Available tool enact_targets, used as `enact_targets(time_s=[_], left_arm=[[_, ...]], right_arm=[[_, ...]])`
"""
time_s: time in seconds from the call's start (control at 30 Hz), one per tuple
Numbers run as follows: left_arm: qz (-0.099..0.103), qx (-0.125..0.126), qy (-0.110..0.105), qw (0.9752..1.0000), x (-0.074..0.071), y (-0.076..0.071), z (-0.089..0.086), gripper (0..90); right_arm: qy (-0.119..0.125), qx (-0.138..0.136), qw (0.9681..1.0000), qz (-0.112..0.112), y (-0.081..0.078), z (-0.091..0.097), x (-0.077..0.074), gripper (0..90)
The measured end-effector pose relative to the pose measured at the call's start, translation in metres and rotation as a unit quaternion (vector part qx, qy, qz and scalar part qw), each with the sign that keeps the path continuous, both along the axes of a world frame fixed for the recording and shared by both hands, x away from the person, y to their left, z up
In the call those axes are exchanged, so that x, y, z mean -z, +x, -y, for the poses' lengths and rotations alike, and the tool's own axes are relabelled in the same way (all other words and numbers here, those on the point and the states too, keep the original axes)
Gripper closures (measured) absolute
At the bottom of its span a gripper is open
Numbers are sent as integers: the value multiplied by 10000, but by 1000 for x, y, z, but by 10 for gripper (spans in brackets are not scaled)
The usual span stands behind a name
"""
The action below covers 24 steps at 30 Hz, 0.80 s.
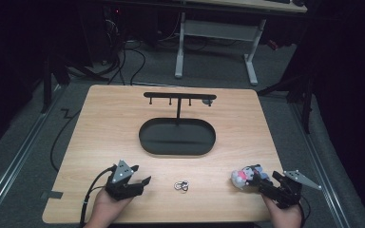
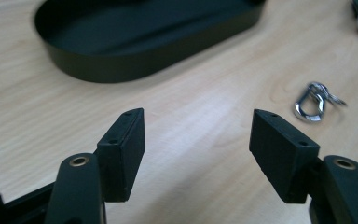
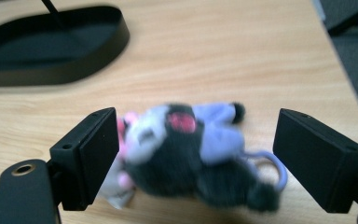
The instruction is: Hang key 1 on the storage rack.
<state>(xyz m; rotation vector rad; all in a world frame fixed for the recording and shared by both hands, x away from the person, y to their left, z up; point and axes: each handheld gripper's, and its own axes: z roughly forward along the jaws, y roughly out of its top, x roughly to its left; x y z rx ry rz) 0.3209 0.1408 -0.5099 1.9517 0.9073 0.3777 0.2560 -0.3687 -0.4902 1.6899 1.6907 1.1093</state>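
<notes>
Near the right front corner of the wooden surface (image 1: 123, 109), a small plush toy (image 1: 245, 177) is lying on its side, dark grey and lilac with pink and white at one end. It is sitting between the spread jaws of the right claw (image 1: 261, 183), which is reaching in from the right edge. Seen from the right gripper view, the plush toy (image 3: 191, 149) is lying across the gap: its pink end is just beside one pad or touching it, I cannot tell which, while the other pad is standing clear of it. The right claw (image 3: 196, 161) is gaping wide and is not clamping anything.

The person's right hand (image 1: 285, 213) is coming in low from the bottom edge, angling the tool toward the left. The left hand (image 1: 105, 209) is resting near the front edge, its left claw (image 1: 142, 183) pointing rightward toward a small metal clasp (image 1: 181, 185) lying a little way off. Its jaws are also standing wide apart over bare wood, with nothing between them. Farther back, a black oval tray (image 1: 145, 142) with an upright hanger stand (image 1: 178, 97) is sitting mid-surface.
</notes>
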Motion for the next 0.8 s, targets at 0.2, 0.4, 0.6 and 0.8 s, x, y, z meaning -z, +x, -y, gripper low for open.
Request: enact_targets(time_s=[0.2,0.4,0.6,0.8], left_arm=[[-5,-66,-27,10000,-1,2,-3,368],[5,-115,-109,9999,-2,5,-3,369],[52,-194,-162,9997,-4,16,-3,374],[61,-171,-174,9997,-5,22,1,377]], right_arm=[[86,-76,9999,15,-1,1,1,158],[83,-171,9998,49,-6,2,0,205],[-539,-371,9976,234,-30,0,-3,827],[-826,-490,9953,-129,-37,-5,6,900]])
